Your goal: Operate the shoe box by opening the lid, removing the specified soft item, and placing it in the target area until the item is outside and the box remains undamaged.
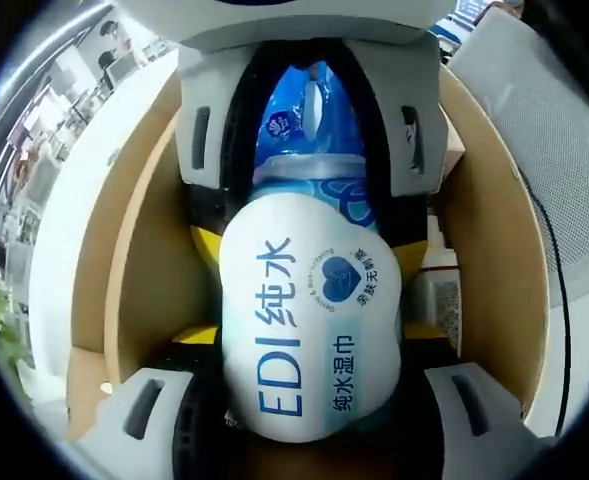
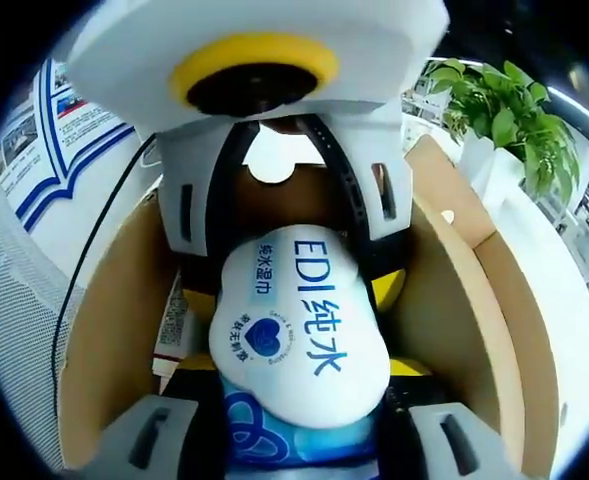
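The lid is already off or folded back, and the shoe box [image 1: 134, 290] stands open, its brown walls seen rising on both sides. The wet wipes pack [image 1: 309, 310], soft and white with blue print, is being pinched from both ends: the left tool [image 1: 309, 440] is pressed onto its near end, and the right tool [image 2: 299, 440] is clamped on the opposite end. The pack is held between the box walls, so it is judged to be mid-lift, not yet outside. Removal and placing in the target area are left to be done. Little room is given sideways; the cardboard edges sit near both tools and must be cleared carefully. Above the rim, open space is seen, with a potted plant [image 2: 504, 110] beyond.
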A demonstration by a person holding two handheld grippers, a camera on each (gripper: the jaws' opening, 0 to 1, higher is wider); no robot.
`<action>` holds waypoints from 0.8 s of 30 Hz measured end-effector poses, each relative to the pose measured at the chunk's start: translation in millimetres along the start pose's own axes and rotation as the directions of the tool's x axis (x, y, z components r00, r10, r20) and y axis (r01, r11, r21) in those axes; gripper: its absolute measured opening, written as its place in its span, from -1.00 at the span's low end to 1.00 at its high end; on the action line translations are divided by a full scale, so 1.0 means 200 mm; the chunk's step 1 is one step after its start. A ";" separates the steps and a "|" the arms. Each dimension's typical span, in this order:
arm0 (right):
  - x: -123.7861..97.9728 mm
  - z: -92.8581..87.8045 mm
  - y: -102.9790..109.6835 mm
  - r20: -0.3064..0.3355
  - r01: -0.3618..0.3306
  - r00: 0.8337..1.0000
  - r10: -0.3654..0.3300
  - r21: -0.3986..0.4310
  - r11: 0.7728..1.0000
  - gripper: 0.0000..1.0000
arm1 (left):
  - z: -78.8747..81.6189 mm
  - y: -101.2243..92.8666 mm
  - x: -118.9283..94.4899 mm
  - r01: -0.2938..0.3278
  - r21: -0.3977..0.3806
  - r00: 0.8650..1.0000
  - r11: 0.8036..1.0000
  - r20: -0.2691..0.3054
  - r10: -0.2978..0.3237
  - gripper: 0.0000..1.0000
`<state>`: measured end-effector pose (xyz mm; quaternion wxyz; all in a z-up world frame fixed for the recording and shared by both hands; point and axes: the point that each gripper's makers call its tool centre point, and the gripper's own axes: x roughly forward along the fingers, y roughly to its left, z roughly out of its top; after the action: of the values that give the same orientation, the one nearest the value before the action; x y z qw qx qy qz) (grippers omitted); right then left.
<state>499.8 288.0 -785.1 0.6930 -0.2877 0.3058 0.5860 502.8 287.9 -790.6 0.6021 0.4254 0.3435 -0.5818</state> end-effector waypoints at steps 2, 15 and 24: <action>0.00 0.00 0.00 0.003 0.006 1.000 -0.006 0.001 1.000 0.05 | 0.00 0.00 0.00 -0.002 0.004 1.000 1.000 -0.006 0.002 0.34; -0.04 0.02 -0.01 0.027 0.029 0.999 -0.029 0.017 0.999 -0.03 | 0.00 0.00 -0.03 0.016 0.037 0.997 0.999 -0.080 -0.013 0.33; -0.07 0.05 -0.02 0.043 0.031 0.999 -0.032 0.031 0.999 -0.08 | 0.00 0.01 -0.06 0.033 0.038 0.994 0.999 -0.101 -0.029 0.21</action>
<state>503.7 285.9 -768.0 0.7130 -0.2693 0.2947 0.5764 502.9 293.2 -779.7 0.5664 0.4608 0.3684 -0.5754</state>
